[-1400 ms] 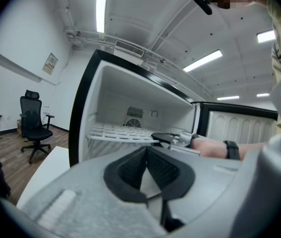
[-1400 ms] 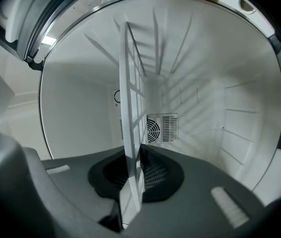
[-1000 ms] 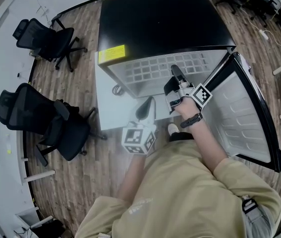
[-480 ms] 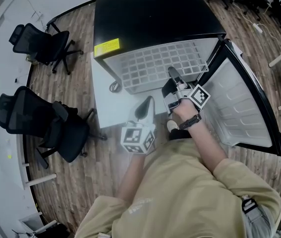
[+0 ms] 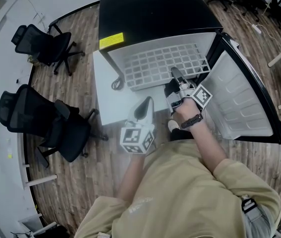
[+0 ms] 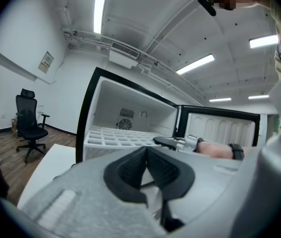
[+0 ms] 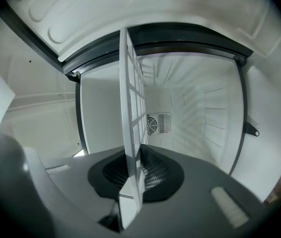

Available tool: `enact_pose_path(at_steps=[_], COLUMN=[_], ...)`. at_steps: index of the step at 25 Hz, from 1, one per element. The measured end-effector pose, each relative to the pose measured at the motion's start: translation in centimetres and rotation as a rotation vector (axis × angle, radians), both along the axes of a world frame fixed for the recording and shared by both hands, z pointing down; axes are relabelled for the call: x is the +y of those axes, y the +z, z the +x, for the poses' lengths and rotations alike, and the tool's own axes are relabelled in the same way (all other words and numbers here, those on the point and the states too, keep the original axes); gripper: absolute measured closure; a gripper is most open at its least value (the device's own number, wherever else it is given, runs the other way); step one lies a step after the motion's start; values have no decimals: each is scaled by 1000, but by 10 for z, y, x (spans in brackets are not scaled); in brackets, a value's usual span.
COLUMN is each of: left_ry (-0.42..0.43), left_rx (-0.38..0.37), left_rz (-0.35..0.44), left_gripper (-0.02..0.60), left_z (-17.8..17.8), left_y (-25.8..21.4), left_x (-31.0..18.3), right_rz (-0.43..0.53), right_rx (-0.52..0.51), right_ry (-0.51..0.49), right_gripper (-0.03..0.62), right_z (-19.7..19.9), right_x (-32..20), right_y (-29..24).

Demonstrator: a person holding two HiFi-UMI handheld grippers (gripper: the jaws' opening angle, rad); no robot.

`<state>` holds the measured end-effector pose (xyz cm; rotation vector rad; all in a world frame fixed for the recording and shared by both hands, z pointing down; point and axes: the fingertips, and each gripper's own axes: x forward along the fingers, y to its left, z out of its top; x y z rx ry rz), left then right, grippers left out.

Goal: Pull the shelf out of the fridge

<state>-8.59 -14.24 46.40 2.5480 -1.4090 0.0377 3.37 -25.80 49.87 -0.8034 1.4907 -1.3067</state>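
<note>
Head view: the white grid shelf (image 5: 155,66) juts partway out of the open fridge (image 5: 155,14). The right hand-held gripper (image 5: 175,73) is at the shelf's front edge, and the left hand-held gripper (image 5: 146,103) hangs just in front of the fridge.

Left gripper view: its jaws meet, with nothing between them.

Right gripper view: its jaws are clamped on the shelf's edge.

We count: fridge (image 5: 155,14), one; fridge door (image 5: 244,103), one; grid shelf (image 5: 155,66), one; yellow label (image 5: 111,40), one; grippers, two: left gripper (image 5: 145,105), right gripper (image 5: 175,73); black office chairs (image 5: 46,38) at left, two; further chairs (image 5: 278,4) top right, number unclear to us; white table (image 5: 113,105), one; wristwatch (image 5: 192,120), one.
</note>
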Motion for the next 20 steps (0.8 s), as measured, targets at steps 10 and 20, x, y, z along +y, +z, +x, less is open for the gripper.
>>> enact_pose_path(at_steps=[10, 20], left_ry=[18, 41], left_rx=[10, 16], left_rz=[3, 0], left_gripper=[580, 580], left_z=[-6, -7], left_y=[-3, -12], left_x=[8, 12], right_rz=[-1, 1], right_rx=[1, 35], right_ry=[7, 7], right_gripper=[560, 563], right_z=[-5, -6], right_x=[15, 32], right_y=[-3, -9])
